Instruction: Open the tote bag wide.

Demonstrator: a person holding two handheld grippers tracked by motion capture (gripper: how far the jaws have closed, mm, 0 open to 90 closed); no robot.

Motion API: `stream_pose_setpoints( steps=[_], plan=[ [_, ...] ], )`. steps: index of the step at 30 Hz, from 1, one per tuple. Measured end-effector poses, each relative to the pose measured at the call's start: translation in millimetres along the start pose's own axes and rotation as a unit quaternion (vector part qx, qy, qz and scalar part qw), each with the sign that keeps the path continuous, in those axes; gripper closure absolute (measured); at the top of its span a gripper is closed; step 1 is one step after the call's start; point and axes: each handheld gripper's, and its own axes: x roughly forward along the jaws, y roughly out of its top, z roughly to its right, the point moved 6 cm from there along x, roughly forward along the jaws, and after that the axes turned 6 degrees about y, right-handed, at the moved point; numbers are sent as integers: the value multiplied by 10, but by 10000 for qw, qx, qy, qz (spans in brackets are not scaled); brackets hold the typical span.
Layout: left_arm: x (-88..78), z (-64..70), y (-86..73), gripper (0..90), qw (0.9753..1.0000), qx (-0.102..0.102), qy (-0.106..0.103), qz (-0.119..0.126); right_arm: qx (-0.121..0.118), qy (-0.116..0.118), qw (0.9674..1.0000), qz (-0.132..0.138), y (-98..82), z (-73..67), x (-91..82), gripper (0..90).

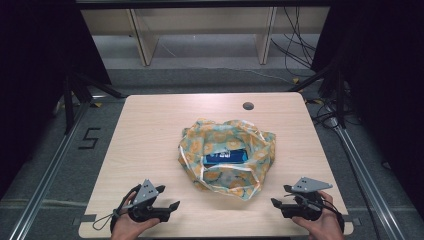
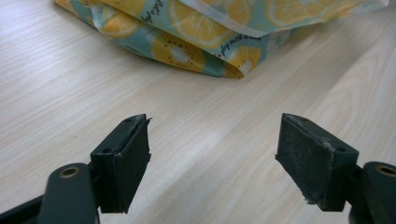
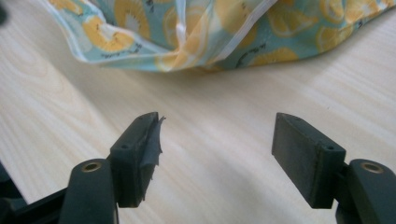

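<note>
The wooden table [image 1: 150,140] carries a crumpled lemon-print bag [image 1: 227,157] at its middle, with something blue, maybe a packet [image 1: 226,157], lying inside. Near the front edge, well short of the bag, the left gripper [image 2: 212,140] and right gripper [image 3: 217,137] both gape wide, holding nothing, touching nothing.

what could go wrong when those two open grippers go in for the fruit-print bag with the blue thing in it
The crumpled teal plastic bag with orange fruit print lies loose on the pale wooden table, so one gripper pulling alone may just drag it. The blue packet sits in its open mouth and could slide out. The left gripper and right gripper might pinch only thin film.
</note>
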Motion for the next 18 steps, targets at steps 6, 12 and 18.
stream_pose_setpoints(
  steps=[6,12,18],
  plan=[
    [19,20,-7,225,10000,21,-13,-35,141,-5,9999,-47,-86,-21,11,292],
    [25,-7,-14,220,9999,71,30,-83,230,54,9997,-116,-88,-29,-9,297],
    [21,-47,-16,216,9996,227,32,-134,-38,-54,9999,-77,-105,67,19,297]
  ],
)
